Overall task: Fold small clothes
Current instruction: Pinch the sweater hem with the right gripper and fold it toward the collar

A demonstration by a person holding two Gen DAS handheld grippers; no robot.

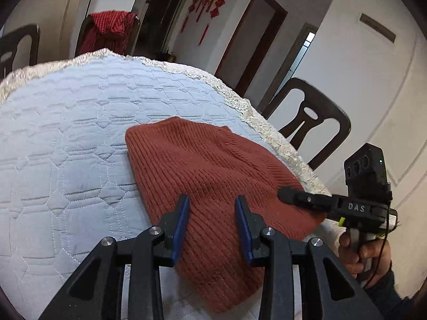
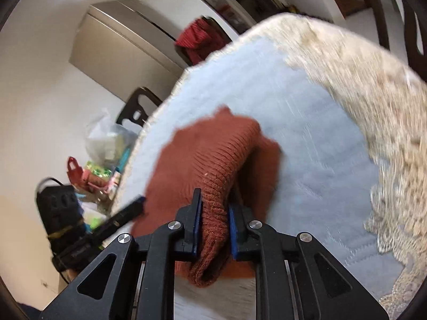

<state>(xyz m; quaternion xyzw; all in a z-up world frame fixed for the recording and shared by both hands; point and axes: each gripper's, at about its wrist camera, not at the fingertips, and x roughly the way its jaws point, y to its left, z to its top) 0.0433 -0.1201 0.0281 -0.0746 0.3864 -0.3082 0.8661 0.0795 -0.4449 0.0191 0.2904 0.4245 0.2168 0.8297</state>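
The right gripper [image 2: 213, 221] is clenched on a bunched edge of the rust-red knit garment [image 2: 213, 160]: the blue pads press the ribbed fold from both sides with only the thickness of the cloth between them, and the pinched edge stands up off the rest of the fabric. No earlier view is given, so nothing more can be said of those jaws than that they grip the knit. The left gripper [image 1: 212, 213] hangs over the near part of the same garment [image 1: 202, 165], its jaws partly apart with knit showing in the gap; the blue pads do not press on the cloth, so it is released. The garment lies spread on the counter, on a pale blue quilted cover [image 1: 66, 133] with a lace edge [image 1: 240, 98], close to that edge on the right. In the left wrist view the right gripper [image 1: 287, 194] comes in from the right, its tip on the garment's far side, and the person's hand [image 1: 365, 256] wraps its handle, a dark sleeve behind. Both grippers point downward at a slant toward the cloth. A dark chair [image 1: 309, 122] stands just beyond the counter's lace edge.
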